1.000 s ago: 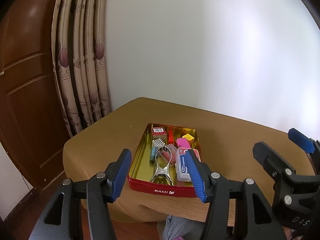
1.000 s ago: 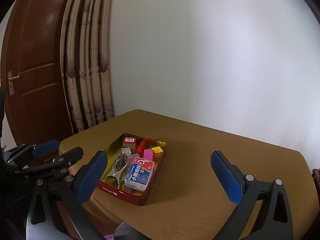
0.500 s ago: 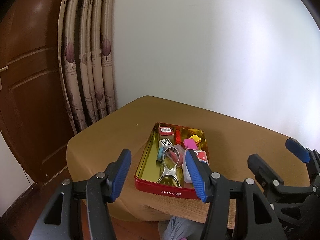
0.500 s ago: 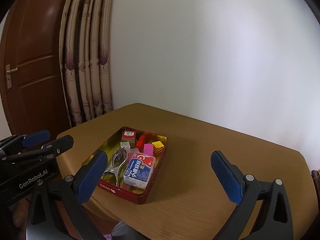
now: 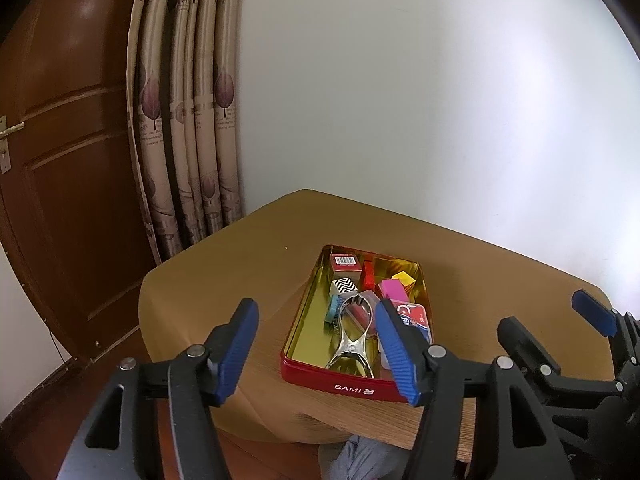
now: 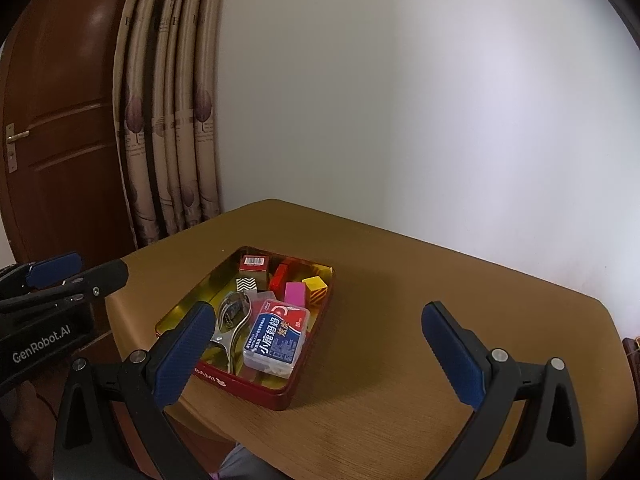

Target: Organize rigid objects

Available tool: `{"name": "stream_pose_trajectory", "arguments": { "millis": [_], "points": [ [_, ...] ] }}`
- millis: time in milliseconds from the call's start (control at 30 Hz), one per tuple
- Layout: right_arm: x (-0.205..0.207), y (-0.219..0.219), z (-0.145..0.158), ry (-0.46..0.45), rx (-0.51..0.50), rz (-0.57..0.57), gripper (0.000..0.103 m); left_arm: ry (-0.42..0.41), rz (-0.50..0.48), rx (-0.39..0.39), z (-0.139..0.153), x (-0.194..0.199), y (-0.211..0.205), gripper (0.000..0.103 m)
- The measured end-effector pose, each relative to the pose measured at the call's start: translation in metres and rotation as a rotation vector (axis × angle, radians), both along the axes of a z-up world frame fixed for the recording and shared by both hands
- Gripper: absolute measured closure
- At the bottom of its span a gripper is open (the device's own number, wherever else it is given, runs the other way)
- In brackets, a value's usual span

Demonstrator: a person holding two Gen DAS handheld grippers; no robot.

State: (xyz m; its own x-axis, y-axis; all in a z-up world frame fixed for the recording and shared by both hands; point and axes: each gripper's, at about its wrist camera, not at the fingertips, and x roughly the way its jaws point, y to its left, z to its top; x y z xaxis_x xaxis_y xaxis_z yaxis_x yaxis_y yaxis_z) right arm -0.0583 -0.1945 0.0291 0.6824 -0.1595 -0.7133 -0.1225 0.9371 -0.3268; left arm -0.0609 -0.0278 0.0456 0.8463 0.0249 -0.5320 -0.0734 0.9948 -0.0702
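A red tin (image 5: pixel 340 386) with a gold inside sits near the front left corner of the brown table (image 5: pixel 240 264). It holds a shiny metal clipper (image 5: pixel 352 348), a clear floss box (image 6: pixel 276 338) with a blue and red label, a pink block (image 6: pixel 295 294), a yellow block (image 6: pixel 315 285), a red block (image 6: pixel 279 276), a barcoded red box (image 5: pixel 345 262) and a zigzag cube (image 5: pixel 344 286). My left gripper (image 5: pixel 315 306) hovers short of the tin, its jaws opening with nothing between them. My right gripper (image 6: pixel 318 312) stands open and empty over the tin's right side.
Bare tabletop (image 6: pixel 420 300) spreads right of the tin (image 6: pixel 260 394). Patterned curtains (image 5: pixel 188 120) and a brown door (image 5: pixel 60 160) stand to the left, with a white wall behind. The other gripper shows at each view's edge, right (image 5: pixel 576 312) and left (image 6: pixel 76 268).
The left jaws have spread a little wider. The right gripper has sunk slightly toward the table. The things in the tin lie as before.
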Motion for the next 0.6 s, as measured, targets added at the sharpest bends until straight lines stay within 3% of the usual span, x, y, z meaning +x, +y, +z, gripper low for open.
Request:
{"name": "stream_pose_trajectory", "arguments": {
  "millis": [600],
  "points": [
    [-0.0058, 0.0047, -0.0045, 0.017, 0.002, 0.01, 0.001, 0.002, 0.0, 0.023, -0.0018, -0.0007, -0.0038, 0.041]
  ]
}}
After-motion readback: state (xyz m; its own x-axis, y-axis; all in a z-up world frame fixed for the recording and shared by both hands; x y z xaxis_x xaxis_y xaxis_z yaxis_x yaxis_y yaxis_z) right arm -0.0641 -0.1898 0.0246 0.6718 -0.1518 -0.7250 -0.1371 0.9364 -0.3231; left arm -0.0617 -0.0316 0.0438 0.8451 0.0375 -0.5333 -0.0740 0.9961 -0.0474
